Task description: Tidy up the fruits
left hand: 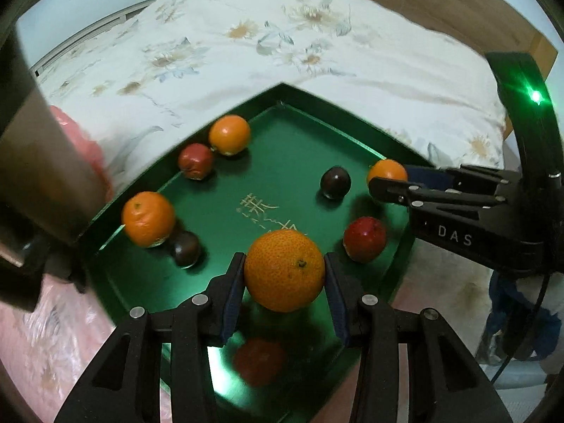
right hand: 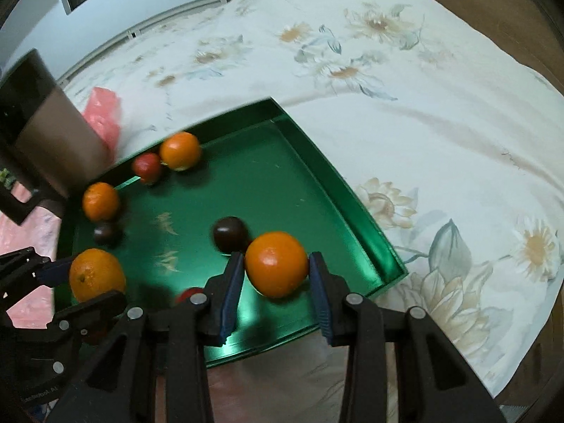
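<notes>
From the left wrist view, the left gripper (left hand: 284, 271) has its jaws pinching an orange (left hand: 284, 270) just above the near part of a green tray (left hand: 299, 130) that lies on a bed with a flowered quilt (left hand: 246, 35). In the tray sit two more oranges (left hand: 229, 134) (left hand: 148, 218), two red fruits (left hand: 195, 160) (left hand: 365, 238) and two dark fruits (left hand: 335, 182) (left hand: 185, 248). At the right edge the right gripper (left hand: 387, 179) reaches in, clamped on another orange (left hand: 387, 172).

From the right wrist view, the right gripper (right hand: 276, 264) pinches its orange (right hand: 276, 263) over the tray's (right hand: 352, 204) near right side, just beside a dark fruit (right hand: 230, 233). At the lower left, the left gripper (right hand: 88, 278) holds its orange (right hand: 97, 275). Two oranges (right hand: 180, 150) (right hand: 100, 201) and a red fruit (right hand: 147, 167) lie along the far left wall.
</notes>
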A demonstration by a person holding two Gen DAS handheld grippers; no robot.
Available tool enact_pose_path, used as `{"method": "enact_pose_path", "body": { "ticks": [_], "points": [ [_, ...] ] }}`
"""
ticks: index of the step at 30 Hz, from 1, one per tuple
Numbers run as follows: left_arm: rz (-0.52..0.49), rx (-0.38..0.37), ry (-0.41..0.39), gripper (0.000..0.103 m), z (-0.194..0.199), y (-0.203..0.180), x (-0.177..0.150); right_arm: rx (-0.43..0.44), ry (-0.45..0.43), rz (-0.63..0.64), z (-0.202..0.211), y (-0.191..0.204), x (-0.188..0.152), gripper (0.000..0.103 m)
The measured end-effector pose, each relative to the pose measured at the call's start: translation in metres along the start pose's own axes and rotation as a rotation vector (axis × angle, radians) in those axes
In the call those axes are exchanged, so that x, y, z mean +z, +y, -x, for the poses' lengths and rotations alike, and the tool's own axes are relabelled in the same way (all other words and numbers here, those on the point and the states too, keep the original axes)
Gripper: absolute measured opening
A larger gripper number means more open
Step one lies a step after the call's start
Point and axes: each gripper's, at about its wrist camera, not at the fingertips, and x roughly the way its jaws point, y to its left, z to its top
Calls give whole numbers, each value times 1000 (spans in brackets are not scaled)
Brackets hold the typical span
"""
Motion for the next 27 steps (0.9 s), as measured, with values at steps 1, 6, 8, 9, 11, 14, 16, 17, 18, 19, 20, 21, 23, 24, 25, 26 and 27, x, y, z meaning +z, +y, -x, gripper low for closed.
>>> {"method": "enact_pose_path", "body": {
  "ticks": [1,6,8,9,11,14,16,17,18,19,20,21,23,24,25,26,27],
  "points": [
    [-2,2,6,38,-4,-2,0,-5,6,1,-6,-3,0,42],
    [-17,25,36,39,-22,-6,-4,1,-9,9,-10,-4,-1,45],
    [-18,26,32,39,-21,-6,-5,3,-4,11,-12,-2,-2,47],
    [-16,23,34,39,-21,-5,-5,1,-3,10,-12,-1,-2,49],
    [-11,12,35,39,-18,-3,-6,-7,-4,-2,-11,-2,-4,59],
    [-24,12,1,45,-4,-1,-8,-17,-17,-26,-6,-3,-5,84],
    [-27,5,-26,53,7,-1,-8,-27,-20,-33,-4,-2,-4,87],
    [-28,-2,-42,53,14,0,-9,-33,-20,-37,-2,-2,-4,87],
    [-31,-8,-58,53,21,0,-10,-41,-23,-40,0,-1,-3,87],
    [-33,-9,-74,54,29,1,-11,-54,-30,-39,5,2,-3,87],
    [-34,-7,-89,56,36,2,-14,-63,-39,-38,10,4,-3,87],
    [-30,-6,-110,57,46,5,-19,-69,-47,-37,14,7,-3,87],
    [-12,-7,-135,59,59,14,-26,-75,-72,-23,26,20,-4,95],
    [2,-4,-146,60,67,20,-32,-75,-80,-15,31,27,-5,97],
    [16,2,-155,62,74,27,-39,-73,-90,-1,37,39,-7,97],
    [28,10,-162,64,81,34,-46,-68,-95,6,40,48,-9,98],
    [41,22,-168,65,89,44,-56,-61,-100,12,43,56,-11,98]
  ]
}}
